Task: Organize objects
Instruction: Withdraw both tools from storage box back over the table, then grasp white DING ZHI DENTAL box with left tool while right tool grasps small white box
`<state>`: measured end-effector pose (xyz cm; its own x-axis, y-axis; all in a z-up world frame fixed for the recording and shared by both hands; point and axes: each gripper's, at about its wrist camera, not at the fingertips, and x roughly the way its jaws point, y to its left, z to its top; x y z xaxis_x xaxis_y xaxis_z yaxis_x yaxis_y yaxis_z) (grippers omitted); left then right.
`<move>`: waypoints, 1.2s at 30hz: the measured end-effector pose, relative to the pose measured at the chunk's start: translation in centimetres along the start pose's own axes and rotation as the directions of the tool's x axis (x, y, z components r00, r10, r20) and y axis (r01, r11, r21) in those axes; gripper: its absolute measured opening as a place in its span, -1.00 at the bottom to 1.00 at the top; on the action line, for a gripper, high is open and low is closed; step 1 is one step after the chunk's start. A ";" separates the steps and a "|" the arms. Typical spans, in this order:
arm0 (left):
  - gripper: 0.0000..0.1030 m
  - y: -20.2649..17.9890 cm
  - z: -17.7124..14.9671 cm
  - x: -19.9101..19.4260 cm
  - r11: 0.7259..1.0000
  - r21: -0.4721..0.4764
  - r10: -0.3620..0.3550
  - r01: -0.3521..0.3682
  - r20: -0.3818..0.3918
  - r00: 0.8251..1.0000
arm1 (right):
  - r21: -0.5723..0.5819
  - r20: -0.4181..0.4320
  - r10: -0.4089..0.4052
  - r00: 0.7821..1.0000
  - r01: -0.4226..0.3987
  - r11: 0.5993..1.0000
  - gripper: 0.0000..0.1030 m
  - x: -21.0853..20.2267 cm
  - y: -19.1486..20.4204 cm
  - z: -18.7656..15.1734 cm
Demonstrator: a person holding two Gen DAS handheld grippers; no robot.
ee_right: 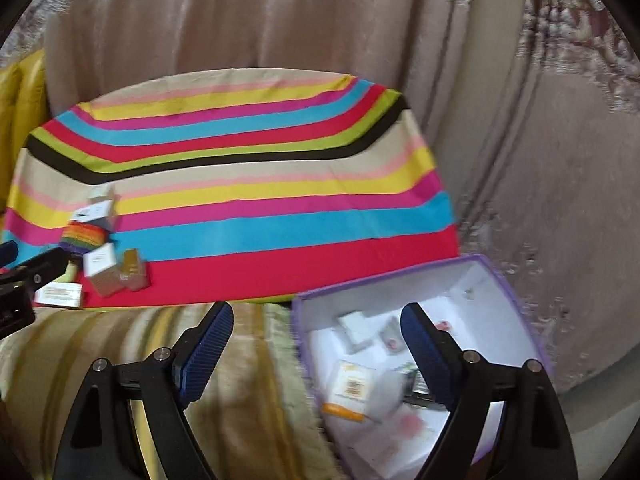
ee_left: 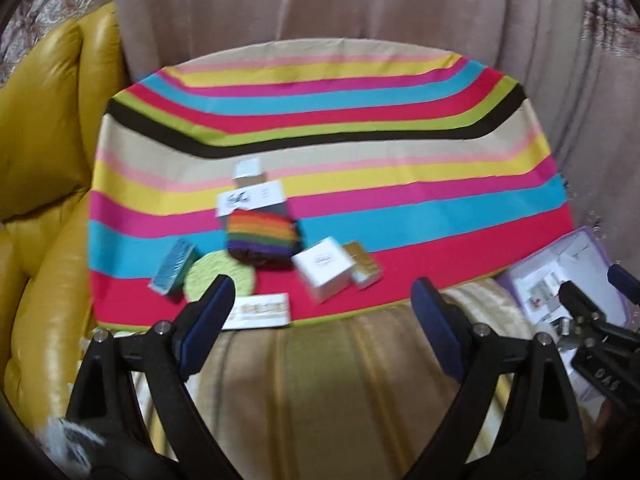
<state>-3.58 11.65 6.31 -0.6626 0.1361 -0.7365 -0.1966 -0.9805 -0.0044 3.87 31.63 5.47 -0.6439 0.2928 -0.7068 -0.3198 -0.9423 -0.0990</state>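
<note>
Small items lie on the near left of a striped cloth (ee_left: pixel 360 216): a rainbow-striped bundle (ee_left: pixel 262 240), a white box (ee_left: pixel 324 268), a gold box (ee_left: pixel 362 264), a teal box (ee_left: pixel 174 266), a green round pad (ee_left: pixel 220 278) and a white card box (ee_left: pixel 260 310). My left gripper (ee_left: pixel 324 312) is open and empty, just in front of them. My right gripper (ee_right: pixel 316 340) is open and empty above the left rim of a purple-edged white box (ee_right: pixel 516 300) that holds several small packets. The same items show at the left in the right wrist view (ee_right: pixel 104 264).
A yellow leather cushion (ee_left: pixel 44 120) lies left of the cloth. Beige draped fabric (ee_left: pixel 360 12) rises behind. A gold striped cover (ee_left: pixel 320 380) lies under both grippers. The right gripper shows at the right edge of the left wrist view (ee_left: pixel 592 320).
</note>
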 end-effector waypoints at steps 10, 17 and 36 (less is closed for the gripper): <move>0.77 6.1 -2.2 2.9 0.979 -0.193 -0.108 0.071 -0.190 0.976 | 0.000 -0.115 0.275 0.954 -0.277 0.961 0.69 2.2 2.9 0.3; 0.77 8.0 -2.1 5.4 0.970 -0.241 -0.053 -0.018 -0.283 0.958 | -0.088 -0.147 0.319 0.936 -0.334 0.939 0.68 2.7 5.9 0.2; 0.92 7.0 -1.7 12.3 0.982 -0.135 0.050 -0.129 -0.475 0.878 | -0.113 -0.219 0.393 0.893 -0.424 0.899 0.69 6.0 9.5 1.7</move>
<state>-11.86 6.18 -3.98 -0.2485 0.0031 -0.9686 -0.0104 -0.9999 -0.0006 -4.21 24.70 1.50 -0.5489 -0.1447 -0.8232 0.0642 -0.9893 0.1311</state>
